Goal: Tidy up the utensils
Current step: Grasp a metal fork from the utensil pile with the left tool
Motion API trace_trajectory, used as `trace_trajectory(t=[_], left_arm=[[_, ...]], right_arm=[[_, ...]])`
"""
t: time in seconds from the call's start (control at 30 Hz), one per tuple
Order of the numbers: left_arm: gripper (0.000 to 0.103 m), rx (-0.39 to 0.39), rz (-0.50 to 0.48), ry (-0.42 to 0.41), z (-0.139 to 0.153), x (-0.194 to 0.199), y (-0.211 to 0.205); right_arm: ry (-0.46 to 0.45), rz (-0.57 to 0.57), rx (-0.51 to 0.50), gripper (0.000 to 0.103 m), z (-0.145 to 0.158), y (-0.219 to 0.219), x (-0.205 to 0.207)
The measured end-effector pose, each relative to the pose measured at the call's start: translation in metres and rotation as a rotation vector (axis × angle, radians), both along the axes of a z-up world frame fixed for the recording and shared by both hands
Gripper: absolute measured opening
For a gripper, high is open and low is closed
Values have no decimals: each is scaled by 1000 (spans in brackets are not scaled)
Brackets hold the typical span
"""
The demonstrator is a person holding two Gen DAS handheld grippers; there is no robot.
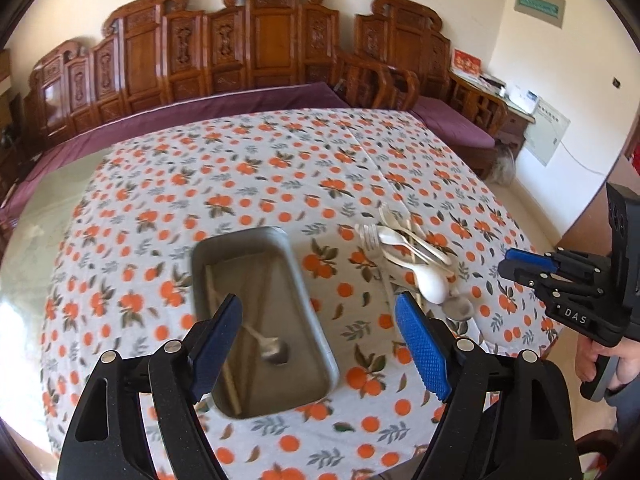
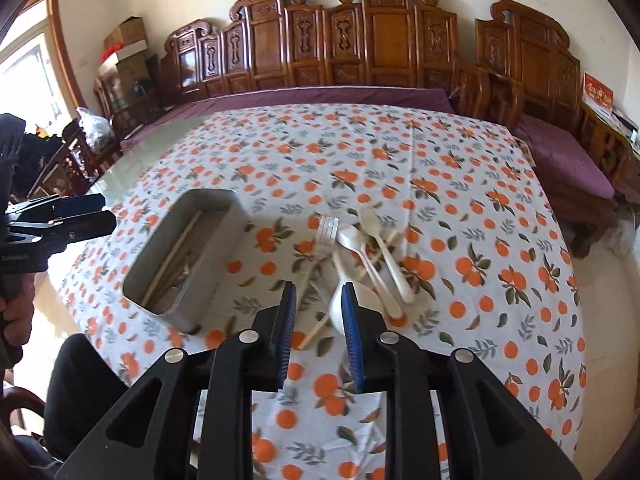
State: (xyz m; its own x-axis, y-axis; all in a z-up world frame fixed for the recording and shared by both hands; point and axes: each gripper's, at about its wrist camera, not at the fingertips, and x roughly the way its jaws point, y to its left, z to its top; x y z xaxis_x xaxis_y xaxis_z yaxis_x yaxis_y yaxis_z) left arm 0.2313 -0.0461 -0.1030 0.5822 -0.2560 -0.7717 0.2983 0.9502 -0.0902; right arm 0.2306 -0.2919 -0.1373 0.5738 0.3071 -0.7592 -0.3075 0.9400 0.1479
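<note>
A grey metal tray [image 1: 240,237] lies on the orange-print tablecloth and holds a metal spoon [image 1: 274,350] and wooden chopsticks [image 1: 215,300]. My left gripper [image 1: 319,300] hangs open and wide over the tray's near right part, with nothing between its pads. To the right of the tray is a pile of utensils [image 1: 404,246]: a clear fork [image 2: 326,232], white plastic spoons [image 2: 384,252], a white ceramic spoon [image 1: 434,286] and loose chopsticks. My right gripper [image 2: 319,290] hovers just before that pile with a narrow gap between its pads, gripping nothing. The ceramic spoon [image 2: 336,312] shows partly behind its right finger.
The tablecloth [image 2: 480,240] covers a glass-topped table whose bare edge shows at the left. A carved wooden bench [image 2: 360,40] with purple cushions runs behind it. A person's hand [image 1: 608,364] holds the right gripper [image 1: 506,265]; the left gripper [image 2: 105,216] shows at the left.
</note>
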Motion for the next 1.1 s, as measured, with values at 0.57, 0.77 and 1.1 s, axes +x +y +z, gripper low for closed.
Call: trace_trajectory(t=[0.57,0.77,1.1], left_arm=[[62,11,-76,159,-83,57,-75],[40,21,-97,236,-116,81,-100],[25,58,-87,293,-144,100,-117]], right_arm=[[74,-47,7,29,-59,-29,31],[102,-54,26,29,-71,-34,31],[113,-54,37,29,-75,-37,29]])
